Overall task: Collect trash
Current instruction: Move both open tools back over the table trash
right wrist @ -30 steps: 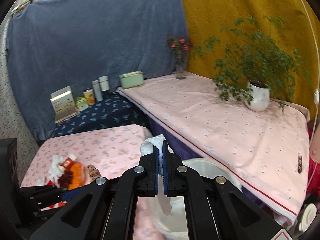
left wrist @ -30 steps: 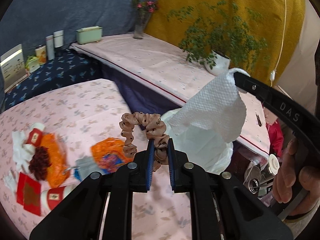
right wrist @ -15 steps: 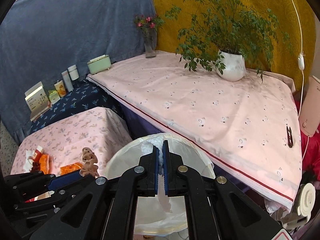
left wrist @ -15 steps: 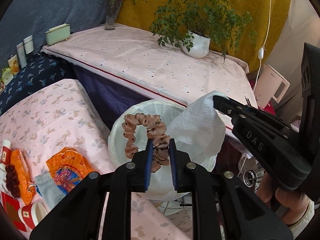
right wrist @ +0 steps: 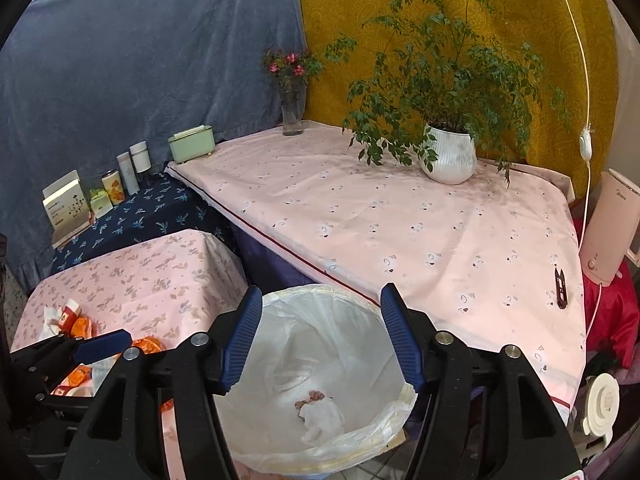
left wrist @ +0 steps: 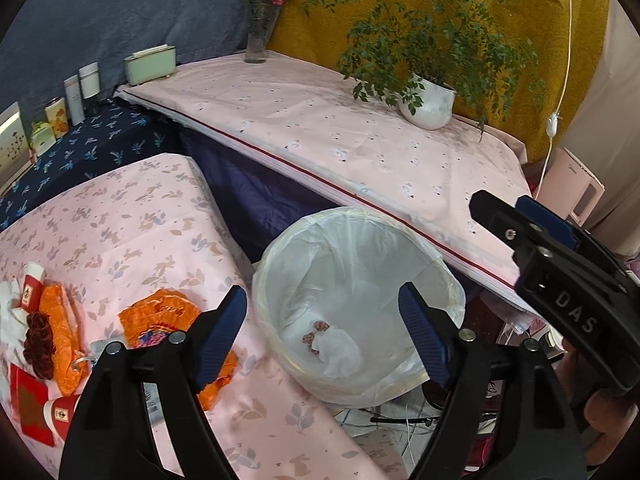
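A white-lined trash bin (left wrist: 436, 264) (right wrist: 384, 436) stands on the floor between two cloth-covered tables. At its bottom lie a brown scrunchie (left wrist: 316, 330) (right wrist: 310, 398) and a crumpled white paper towel (left wrist: 338, 348) (right wrist: 322, 420). My left gripper (left wrist: 322, 318) hovers over the bin, its jaws opening, nothing between them. My right gripper (right wrist: 320, 318) also hangs above the bin with jaws opening and empty; it shows at the right of the left wrist view (left wrist: 532, 220). More trash lies on the pink leaf-print table (left wrist: 120, 208): orange wrappers (left wrist: 160, 316), red packets (left wrist: 30, 404), a dark red scrunchie (left wrist: 38, 344).
A long pink-clothed table (right wrist: 400, 216) holds a potted plant (right wrist: 448, 152), a flower vase (right wrist: 292, 116), a green box (right wrist: 192, 146) and a small black clip (right wrist: 561, 288). Bottles and cartons (right wrist: 120, 180) stand on a navy cloth. A pink appliance (right wrist: 608, 224) sits at the right. Cables lie on the floor (left wrist: 384, 420).
Both grippers moved over the bin and opened. The brown scrunchie left the left gripper and the paper towel left the right one; both now lie at the bin's bottom.
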### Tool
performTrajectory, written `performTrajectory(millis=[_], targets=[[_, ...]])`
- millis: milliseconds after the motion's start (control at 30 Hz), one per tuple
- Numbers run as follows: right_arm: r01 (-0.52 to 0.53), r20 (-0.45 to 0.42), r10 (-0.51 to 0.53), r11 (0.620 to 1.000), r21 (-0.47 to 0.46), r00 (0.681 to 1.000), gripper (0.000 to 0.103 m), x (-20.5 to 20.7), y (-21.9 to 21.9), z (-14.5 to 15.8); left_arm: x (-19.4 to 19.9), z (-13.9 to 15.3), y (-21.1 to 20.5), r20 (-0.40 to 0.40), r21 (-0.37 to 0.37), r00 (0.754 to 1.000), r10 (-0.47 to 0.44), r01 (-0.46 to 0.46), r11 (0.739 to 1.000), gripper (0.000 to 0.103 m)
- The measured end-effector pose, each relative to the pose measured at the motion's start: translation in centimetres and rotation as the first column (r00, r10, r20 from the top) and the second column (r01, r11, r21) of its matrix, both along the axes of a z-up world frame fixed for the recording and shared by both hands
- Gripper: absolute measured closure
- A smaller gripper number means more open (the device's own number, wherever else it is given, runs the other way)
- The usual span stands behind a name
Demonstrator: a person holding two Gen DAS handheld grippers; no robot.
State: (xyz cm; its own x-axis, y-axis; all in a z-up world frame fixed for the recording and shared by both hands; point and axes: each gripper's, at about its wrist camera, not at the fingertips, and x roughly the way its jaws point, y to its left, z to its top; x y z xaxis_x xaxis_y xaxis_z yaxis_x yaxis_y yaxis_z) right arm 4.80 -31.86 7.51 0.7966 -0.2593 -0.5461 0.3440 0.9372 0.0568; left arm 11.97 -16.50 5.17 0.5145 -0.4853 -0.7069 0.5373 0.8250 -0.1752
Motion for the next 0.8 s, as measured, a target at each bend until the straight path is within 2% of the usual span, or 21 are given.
performTrajectory(millis=[167,433,800], targets=[[-0.023,0.015,0.023,1.000,-0.013,1.000,0.034,-0.6,1.7,0.6,-0.5,0.4,1.9,0.022,0.002,0.999,0.041,-0.041,0.999,0.023],[-0.058,0.012,0.059,0.998,-0.020,0.998,0.029,-1.2,4.7,0.5,-1.0,0.3,5.8,0.038,0.010,0.992,0.124,-0.125,0.992,0.016],[-0.120,-0.019,0.120,0.993,-0.010,0.993,0.024,-1.4,8.9,-0.7,-1.4,-1.4,12.3,0.018,0.035,0.970,0.242,-0.242,0.970,0.012]])
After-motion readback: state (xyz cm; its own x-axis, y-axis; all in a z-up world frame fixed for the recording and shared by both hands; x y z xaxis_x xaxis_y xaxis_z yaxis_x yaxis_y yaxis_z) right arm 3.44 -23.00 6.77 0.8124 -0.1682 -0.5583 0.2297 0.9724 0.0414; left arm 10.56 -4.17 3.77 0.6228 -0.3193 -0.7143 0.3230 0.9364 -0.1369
